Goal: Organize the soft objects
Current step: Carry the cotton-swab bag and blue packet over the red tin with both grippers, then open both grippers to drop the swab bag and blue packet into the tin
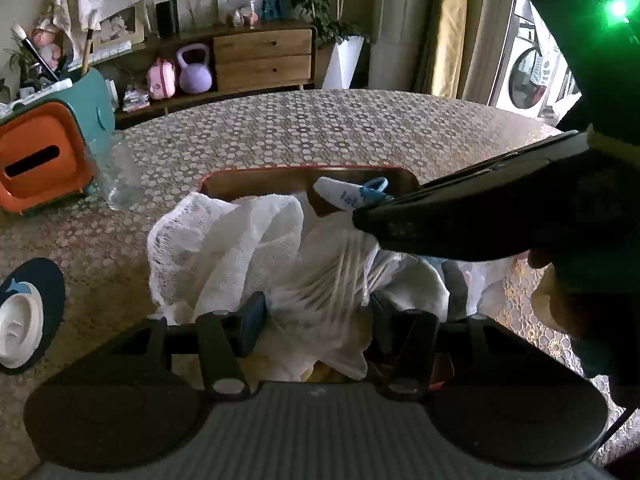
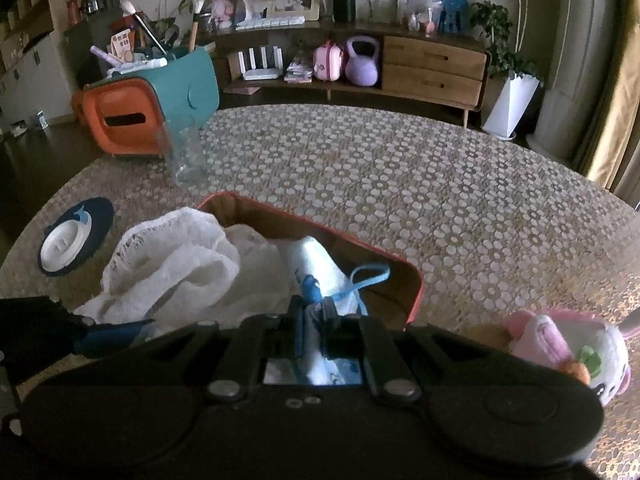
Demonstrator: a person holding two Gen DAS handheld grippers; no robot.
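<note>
A brown fabric box with a red rim (image 1: 280,171) (image 2: 414,292) stands on the patterned table. White gauzy cloths (image 1: 224,248) (image 2: 172,264) spill over its near edge. My left gripper (image 1: 316,312) is wide open around a bunched white cloth (image 1: 320,280), not clamped. My right gripper (image 2: 314,312) is shut on a white sock with blue trim (image 2: 316,260) and holds it over the box; the sock also shows in the left wrist view (image 1: 344,196) beside the right gripper's body (image 1: 460,216). A pink and white plush toy (image 2: 560,344) lies right of the box.
A clear plastic bottle (image 1: 118,176) (image 2: 186,156) and an orange and teal storage bin (image 1: 48,152) (image 2: 152,96) stand at the table's far left. A navy and white dish (image 1: 24,316) (image 2: 72,240) lies at the left. A sideboard stands behind.
</note>
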